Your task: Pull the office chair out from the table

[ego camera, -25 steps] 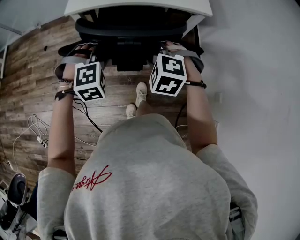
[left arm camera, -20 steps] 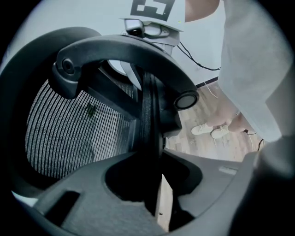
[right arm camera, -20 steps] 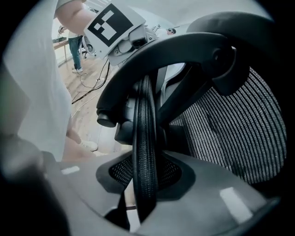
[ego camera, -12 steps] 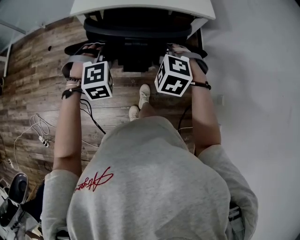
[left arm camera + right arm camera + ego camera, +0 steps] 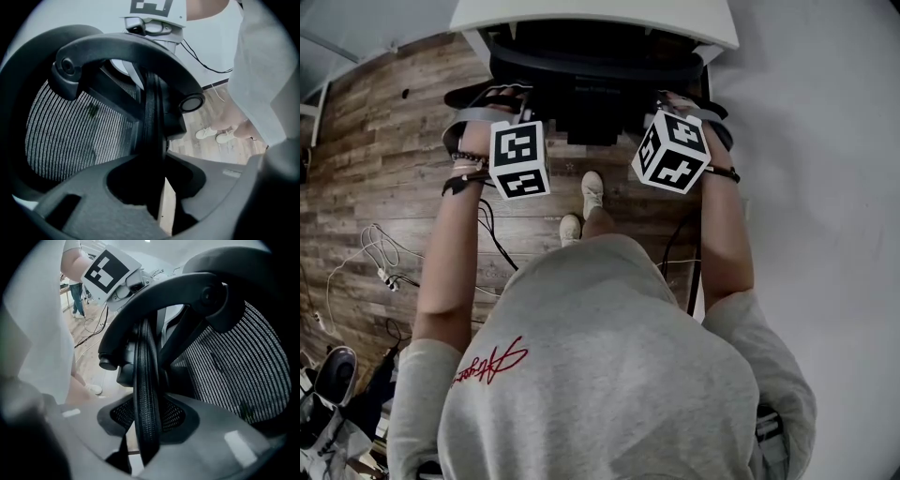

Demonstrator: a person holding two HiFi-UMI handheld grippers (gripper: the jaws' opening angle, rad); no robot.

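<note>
Office, mesh chair (image 5: 591,67), white table (image 5: 581,11), wood floor (image 5: 384,159)

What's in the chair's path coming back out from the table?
Only the person's own feet on the floor right behind the office chair. Loose cables lie left of that path; the wall runs along the right.

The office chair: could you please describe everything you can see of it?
The office chair is black: a see-through mesh back in a curved plastic frame, with a curved bar behind it. It stands upright on the wood-look floor, pushed in under the white table. The left tool is clamped on the back's rim; the right tool also grips the rim, though its jaws have just eased open slightly.
</note>
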